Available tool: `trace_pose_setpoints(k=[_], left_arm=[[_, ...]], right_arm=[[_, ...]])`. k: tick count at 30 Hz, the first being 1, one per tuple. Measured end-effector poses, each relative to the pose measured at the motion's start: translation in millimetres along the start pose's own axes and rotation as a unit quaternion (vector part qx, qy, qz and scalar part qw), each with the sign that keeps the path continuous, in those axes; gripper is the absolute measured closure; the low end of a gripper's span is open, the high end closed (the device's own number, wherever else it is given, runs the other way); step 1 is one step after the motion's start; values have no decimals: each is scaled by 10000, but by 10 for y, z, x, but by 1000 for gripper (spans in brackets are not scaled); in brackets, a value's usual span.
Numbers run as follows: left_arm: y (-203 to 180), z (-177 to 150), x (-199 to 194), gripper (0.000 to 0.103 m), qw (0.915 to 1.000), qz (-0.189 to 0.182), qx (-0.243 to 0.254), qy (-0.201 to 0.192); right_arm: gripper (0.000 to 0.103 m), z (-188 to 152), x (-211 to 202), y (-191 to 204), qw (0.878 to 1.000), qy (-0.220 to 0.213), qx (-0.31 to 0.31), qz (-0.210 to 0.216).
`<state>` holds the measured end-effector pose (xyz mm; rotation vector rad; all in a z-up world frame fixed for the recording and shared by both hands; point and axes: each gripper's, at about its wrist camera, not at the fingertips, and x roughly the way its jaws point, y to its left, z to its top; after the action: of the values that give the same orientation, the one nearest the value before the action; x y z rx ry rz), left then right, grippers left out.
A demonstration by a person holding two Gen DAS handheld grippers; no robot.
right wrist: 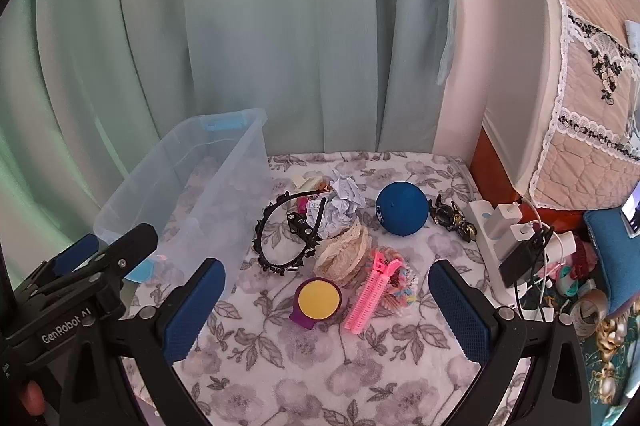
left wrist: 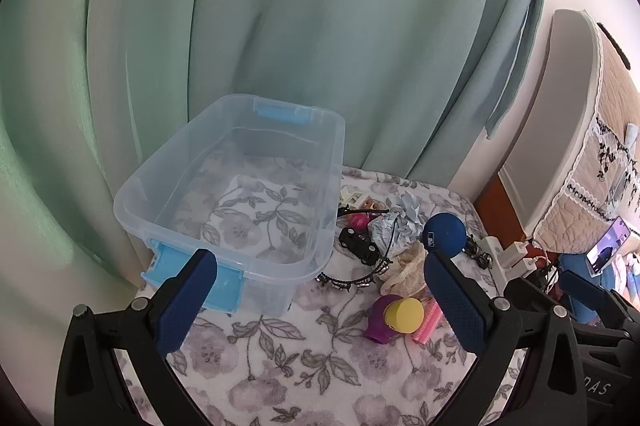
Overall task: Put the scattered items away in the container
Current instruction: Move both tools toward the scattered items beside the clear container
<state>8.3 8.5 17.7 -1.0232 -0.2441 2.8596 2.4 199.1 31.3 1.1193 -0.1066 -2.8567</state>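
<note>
Right wrist view: both grippers, right point(right wrist: 326, 310) and left point(left wrist: 320, 300), gape empty. The round blue ball point(right wrist: 401, 208) could roll away when pinched, missing the clear bin point(right wrist: 180, 162).

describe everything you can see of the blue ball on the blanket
The blue ball is a plain round sphere with a matte, slightly rubbery-looking surface and a small pale logo printed on one side. It looks whole and undented. It rests on the floral blanket toward the far right of the scattered pile, right of the crumpled paper and just left of a dark metallic hair clip, which lies close beside it; contact cannot be told. No gripper touches it.
</note>
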Motion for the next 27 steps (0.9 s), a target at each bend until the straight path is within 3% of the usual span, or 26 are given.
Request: trace_pose_setpoints(k=[27], left_arm=[[-244, 33, -309, 0, 9985, 347, 300, -312]], right_arm=[[0, -68, -199, -199, 9982, -393, 176, 416]])
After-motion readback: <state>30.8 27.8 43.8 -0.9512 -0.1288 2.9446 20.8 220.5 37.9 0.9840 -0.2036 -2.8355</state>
